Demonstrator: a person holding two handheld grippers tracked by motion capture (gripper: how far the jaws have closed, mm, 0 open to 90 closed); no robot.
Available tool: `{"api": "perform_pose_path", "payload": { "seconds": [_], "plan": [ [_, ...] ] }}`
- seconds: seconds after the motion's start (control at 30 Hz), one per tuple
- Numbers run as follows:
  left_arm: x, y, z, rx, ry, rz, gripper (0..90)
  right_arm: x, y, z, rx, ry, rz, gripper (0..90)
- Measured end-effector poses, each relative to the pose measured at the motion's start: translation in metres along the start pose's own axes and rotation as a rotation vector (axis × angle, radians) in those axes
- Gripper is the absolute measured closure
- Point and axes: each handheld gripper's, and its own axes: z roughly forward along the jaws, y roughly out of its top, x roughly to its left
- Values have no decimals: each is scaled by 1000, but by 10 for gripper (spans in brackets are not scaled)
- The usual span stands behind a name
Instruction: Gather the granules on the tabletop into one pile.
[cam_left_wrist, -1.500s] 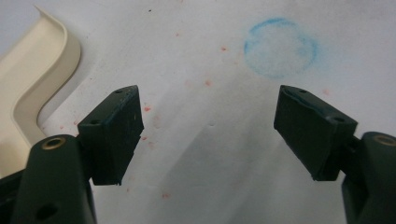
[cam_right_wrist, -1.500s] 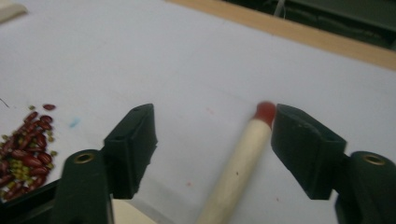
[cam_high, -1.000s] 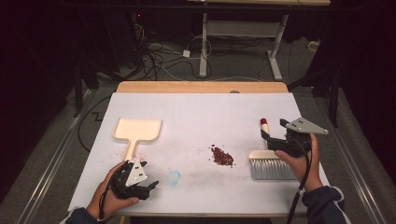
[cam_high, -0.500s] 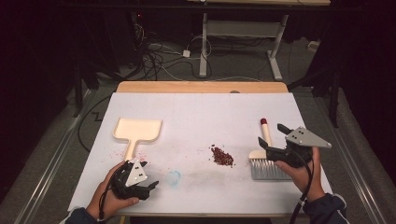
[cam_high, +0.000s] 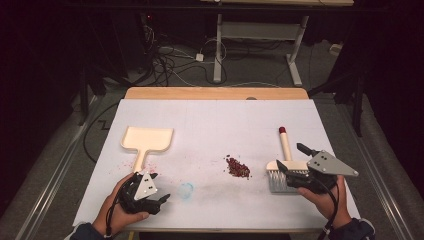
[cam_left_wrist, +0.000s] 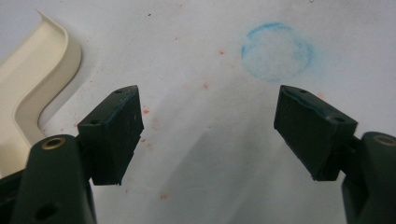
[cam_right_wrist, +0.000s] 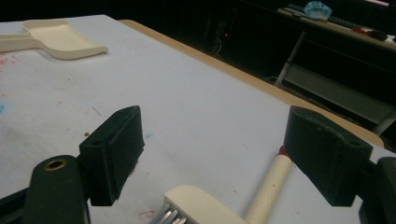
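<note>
A small hand brush (cam_high: 283, 167), cream with a red-tipped handle pointing away from the person, lies on the white-covered table (cam_high: 220, 120) toward its right side, its grey bristles nearest the table's front edge. The right gripper (cam_high: 292, 165) hovers just over the brush head, jaws spread wide; in the right gripper view the handle (cam_right_wrist: 268, 189) runs up between the two open jaws, and it is hard to tell whether either pad touches it. Just left of the brush sits a little heap of dark reddish crumbs (cam_high: 238, 167). Across the table, well apart from the brush, a cream dustpan (cam_high: 147, 140) rests flat with its handle toward the person, faint red specks scattered around it. The left gripper (cam_high: 162, 199) rests low at the front left, held in the person's left hand (cam_high: 117, 205), jaws likewise parted and holding nothing. In the left gripper view a smudged blue ring (cam_left_wrist: 278, 51) marks the paper ahead of the jaws, with the curved edge of the dustpan at the far left. Behind the table, cables (cam_high: 170, 65) lie tangled on the dark floor beneath a desk frame (cam_high: 257, 45).
</note>
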Motion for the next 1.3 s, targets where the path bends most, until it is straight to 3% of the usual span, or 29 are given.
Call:
{"api": "perform_pose_path", "payload": {
  "seconds": [0.3,0.37,0.5,0.67,0.8,1.03,1.3],
  "plan": [
    [1,0,0,-2,4,-4,228,1,-20,-11,-8,1,-20,195],
    [1,0,0,-3,4,-5,228,1,-25,-12,6,-18,-35,176],
    [1,0,0,-5,2,-8,228,2,-33,-15,16,-9,-43,163],
    [4,1,-1,-22,12,-17,225,4,-46,-18,39,4,-19,185],
    [5,3,-3,-40,30,-17,210,8,-56,-16,69,16,-40,188],
    [3,2,-3,-31,34,-11,195,9,-54,-13,73,27,-47,170],
    [2,-1,-7,-43,45,-12,195,14,-48,-17,32,15,-48,169]
  ]
}}
